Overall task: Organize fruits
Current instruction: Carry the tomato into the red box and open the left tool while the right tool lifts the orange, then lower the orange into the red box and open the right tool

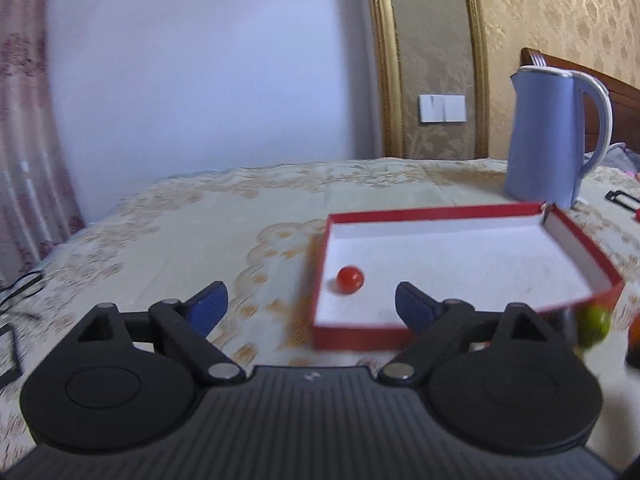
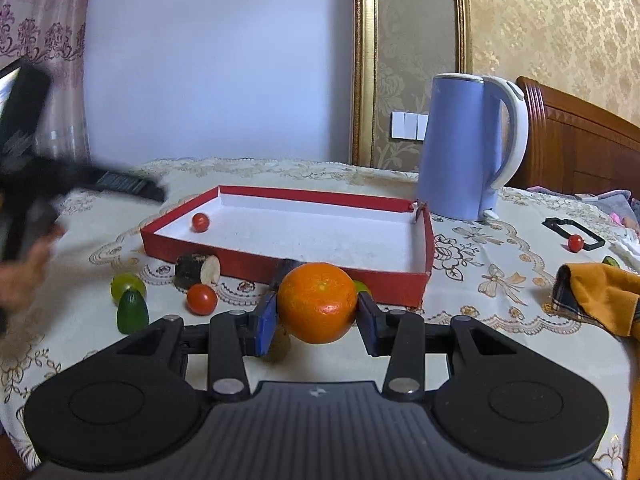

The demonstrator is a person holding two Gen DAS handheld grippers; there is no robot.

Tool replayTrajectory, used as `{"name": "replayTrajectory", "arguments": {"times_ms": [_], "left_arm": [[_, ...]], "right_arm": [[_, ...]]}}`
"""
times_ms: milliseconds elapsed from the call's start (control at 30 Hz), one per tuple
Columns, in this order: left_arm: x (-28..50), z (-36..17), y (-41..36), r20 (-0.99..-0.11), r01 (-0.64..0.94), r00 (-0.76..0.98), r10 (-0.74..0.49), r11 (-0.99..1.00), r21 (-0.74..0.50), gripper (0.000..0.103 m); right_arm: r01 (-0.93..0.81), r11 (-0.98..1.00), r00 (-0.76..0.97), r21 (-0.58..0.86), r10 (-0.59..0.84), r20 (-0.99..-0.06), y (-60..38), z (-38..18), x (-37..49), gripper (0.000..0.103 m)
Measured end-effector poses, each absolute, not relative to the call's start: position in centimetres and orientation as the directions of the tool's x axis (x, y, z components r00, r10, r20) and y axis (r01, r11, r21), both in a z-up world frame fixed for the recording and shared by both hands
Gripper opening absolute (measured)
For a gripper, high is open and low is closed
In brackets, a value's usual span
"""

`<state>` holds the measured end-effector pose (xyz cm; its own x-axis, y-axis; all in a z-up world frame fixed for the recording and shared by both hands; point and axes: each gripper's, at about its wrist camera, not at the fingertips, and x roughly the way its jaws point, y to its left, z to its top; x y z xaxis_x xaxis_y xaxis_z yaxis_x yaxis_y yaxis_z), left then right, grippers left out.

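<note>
While right tongs point(image 2: 317, 316) clamp the orange point(image 2: 317, 304), left tongs point(image 1: 311, 306) gape, seemingly blurred.

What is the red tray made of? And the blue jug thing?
The red tray looks like cardboard: thin straight walls, folded corners, a matte white inside. The blue kettle seems to be smooth plastic with a white handle and faint sheen, though it could be coated metal.

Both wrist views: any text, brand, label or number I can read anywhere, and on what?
No readable words or numbers in either view.
Left gripper body: one small pale embossed mark, a logo, not letters.
Right gripper body: the same small mark, no letters.
Blue kettle: plain, no label on the side shown.
Red tray: plain walls, no print.
Orange: no sticker visible.
</note>
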<state>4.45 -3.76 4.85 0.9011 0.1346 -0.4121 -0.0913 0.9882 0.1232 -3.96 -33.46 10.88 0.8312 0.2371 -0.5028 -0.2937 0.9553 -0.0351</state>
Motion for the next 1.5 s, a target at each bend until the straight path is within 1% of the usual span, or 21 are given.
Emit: {"name": "replayTrajectory", "arguments": {"times_ms": [67, 133, 300, 567, 667, 767, 1067, 1100, 1133, 1200, 1333, 1400, 1467, 1500], "left_arm": [[3.4, 3.9, -3.5, -0.390, -0.113, 0.908, 0.155, 0.985, 0.130, 0.092], [2.8, 3.2, -2.9, -0.374, -0.131, 0.914, 0.159, 0.986, 0.100, 0.093], [2.7, 2.3, -2.1, -0.355, -0.181, 0.910, 0.213, 0.976, 0.121, 0.095], [2.8, 1.8, -0.5, -0.397, -0.183, 0.899, 0.185, 0.982, 0.042, 0.097], [3.0, 1.7, 0.0, -0.404, -0.183, 0.899, 0.171, 0.983, 0.009, 0.099], [3.0, 1.7, 0.1, -0.402, -0.190, 0.899, 0.176, 0.982, 0.005, 0.099], [3.0, 1.7, 0.0, -0.393, -0.202, 0.900, 0.190, 0.979, 0.010, 0.099], [3.1, 1.7, 0.1, -0.395, -0.201, 0.899, 0.188, 0.979, 0.007, 0.099], [3.1, 1.7, 0.1, -0.398, -0.199, 0.899, 0.185, 0.980, 0.004, 0.099], [3.1, 1.7, 0.2, -0.400, -0.205, 0.897, 0.188, 0.979, 0.000, 0.100], [3.3, 1.7, 0.6, -0.407, -0.211, 0.895, 0.185, 0.977, -0.019, 0.100], [3.3, 1.8, 0.9, -0.408, -0.214, 0.895, 0.179, 0.976, -0.041, 0.100], [3.5, 1.7, 1.1, -0.428, -0.201, 0.889, 0.161, 0.978, -0.049, 0.100], [3.4, 1.7, 1.0, -0.431, -0.192, 0.889, 0.153, 0.980, -0.048, 0.100]], "right_arm": [[-0.293, 0.955, 0.834, -0.046, 0.232, -0.501, -33.2, 11.0, -3.3, 0.041], [-0.290, 0.955, 0.837, -0.055, 0.226, -0.498, -33.0, 11.1, -2.7, 0.041], [-0.286, 0.958, 0.825, 0.026, 0.260, -0.502, -34.0, 11.5, -0.3, 0.041], [-0.240, 0.971, 0.823, 0.012, 0.210, -0.528, -34.2, 11.8, 5.9, 0.041], [-0.214, 0.977, 0.806, 0.019, 0.188, -0.561, -34.5, 11.3, 9.0, 0.041], [-0.182, 0.983, 0.790, 0.033, 0.166, -0.590, -34.8, 10.5, 11.7, 0.041], [-0.124, 0.991, 0.747, -0.055, 0.057, -0.662, -34.4, 7.3, 16.4, 0.042], [-0.130, 0.989, 0.744, -0.067, 0.052, -0.666, -34.2, 7.1, 16.5, 0.043], [-0.136, 0.988, 0.744, -0.075, 0.051, -0.667, -34.1, 7.1, 16.4, 0.046], [-0.133, 0.988, 0.756, -0.080, 0.049, -0.652, -33.9, 7.5, 15.9, 0.049], [-0.114, 0.993, 0.795, -0.039, 0.068, -0.603, -34.8, 9.6, 14.0, 0.049], [-0.110, 0.994, 0.824, -0.026, 0.077, -0.561, -35.2, 10.8, 11.9, 0.049], [-0.116, 0.993, 0.848, -0.007, 0.095, -0.521, -35.6, 11.8, 9.4, 0.050], [-0.122, 0.993, 0.857, 0.001, 0.106, -0.503, -35.7, 12.2, 8.0, 0.052]]}}
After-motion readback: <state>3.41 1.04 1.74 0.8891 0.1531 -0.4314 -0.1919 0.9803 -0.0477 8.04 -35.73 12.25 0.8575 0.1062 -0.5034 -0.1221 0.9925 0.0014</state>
